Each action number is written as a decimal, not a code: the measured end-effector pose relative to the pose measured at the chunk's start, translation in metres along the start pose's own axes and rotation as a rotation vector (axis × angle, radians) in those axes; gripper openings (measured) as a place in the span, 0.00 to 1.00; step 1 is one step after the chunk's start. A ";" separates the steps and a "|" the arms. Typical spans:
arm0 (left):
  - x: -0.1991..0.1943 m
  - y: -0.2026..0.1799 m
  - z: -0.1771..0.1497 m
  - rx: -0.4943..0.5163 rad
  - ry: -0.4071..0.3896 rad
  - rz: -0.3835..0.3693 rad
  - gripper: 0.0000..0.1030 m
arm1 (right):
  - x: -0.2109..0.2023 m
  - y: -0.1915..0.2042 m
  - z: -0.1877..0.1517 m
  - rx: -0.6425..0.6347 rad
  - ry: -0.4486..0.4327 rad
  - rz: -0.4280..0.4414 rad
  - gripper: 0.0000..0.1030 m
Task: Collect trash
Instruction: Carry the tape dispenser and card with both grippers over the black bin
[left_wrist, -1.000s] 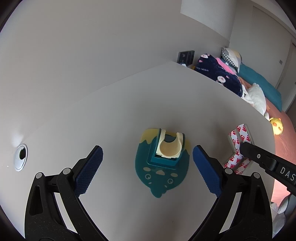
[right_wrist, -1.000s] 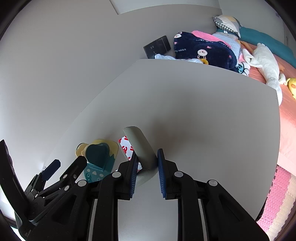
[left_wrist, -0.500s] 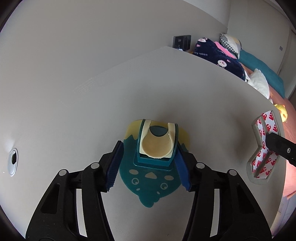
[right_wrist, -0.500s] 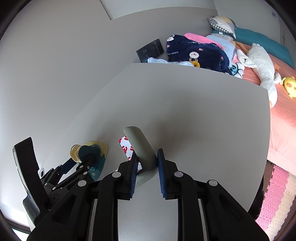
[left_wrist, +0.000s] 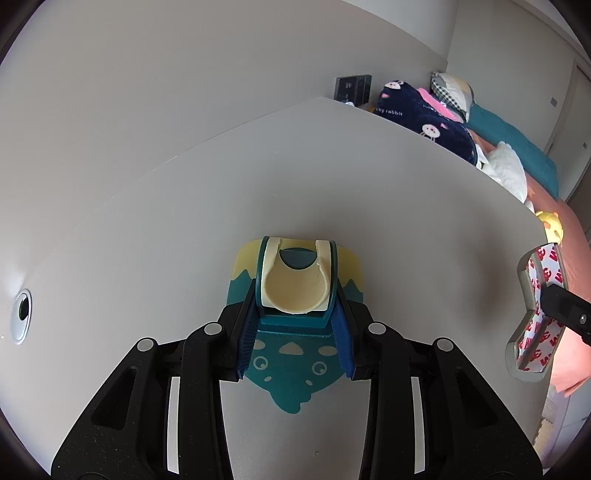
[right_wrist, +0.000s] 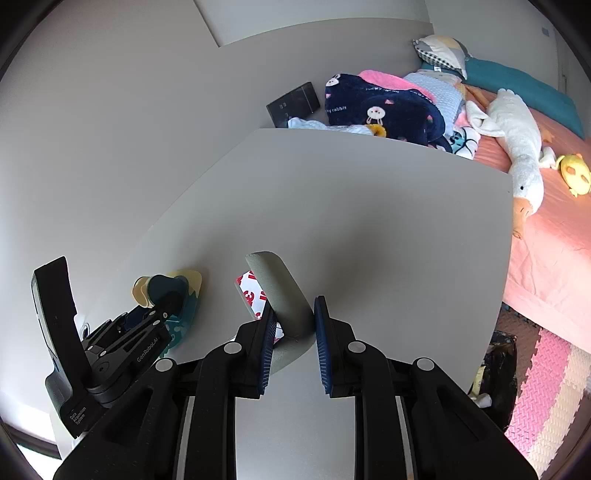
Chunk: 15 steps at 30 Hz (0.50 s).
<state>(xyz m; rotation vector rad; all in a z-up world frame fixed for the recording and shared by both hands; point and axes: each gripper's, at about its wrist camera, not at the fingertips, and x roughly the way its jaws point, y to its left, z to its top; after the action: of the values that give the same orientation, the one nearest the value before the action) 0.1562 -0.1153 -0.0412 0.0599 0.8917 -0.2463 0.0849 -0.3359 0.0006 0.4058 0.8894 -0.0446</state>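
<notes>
While the teal holder (left_wrist: 295, 354) lies flat on the table (left_wrist: 369, 192), its raised cream cradle (left_wrist: 293, 288) sits between the blue pads (left_wrist: 246, 332) of the left claw (left_wrist: 295, 332), whose jaws are closing; the pads look to press the cradle's teal frame on both sides, though I cannot be sure the grip is firm. The holder has not left the table.

Off to the right, the right claw (right_wrist: 291, 332) is clenched on a grey hook (right_wrist: 282, 295) backed with red-and-white tape (right_wrist: 253, 291), held up off the table. From the left wrist view this hook (left_wrist: 532, 314) hangs near the table's right edge.

So one piece of trash is in hand and a second is being taken. Nothing has been dropped anywhere yet. A dark bag (right_wrist: 498, 365) on the floor beside the table, just by the pink mat (right_wrist: 546, 387), is probably the bin, but the view there is poor. Both pieces have yet to be carried there and let go. No other loose scrap shows on the table. Beyond its far edge are a bed (right_wrist: 546, 236) with a navy blanket (right_wrist: 380, 107) and a white goose toy (right_wrist: 517, 147).
</notes>
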 end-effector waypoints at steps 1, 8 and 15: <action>-0.002 -0.002 -0.001 0.002 -0.001 -0.002 0.34 | -0.003 -0.002 0.000 -0.001 -0.003 -0.003 0.22; -0.022 -0.018 -0.010 0.010 -0.009 -0.027 0.34 | -0.026 -0.020 -0.002 0.000 -0.023 -0.014 0.22; -0.039 -0.050 -0.016 0.054 -0.013 -0.053 0.34 | -0.045 -0.037 -0.007 0.015 -0.041 -0.011 0.22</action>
<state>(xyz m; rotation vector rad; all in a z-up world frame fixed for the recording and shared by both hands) 0.1087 -0.1544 -0.0188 0.0845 0.8741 -0.3193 0.0439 -0.3730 0.0189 0.4122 0.8517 -0.0696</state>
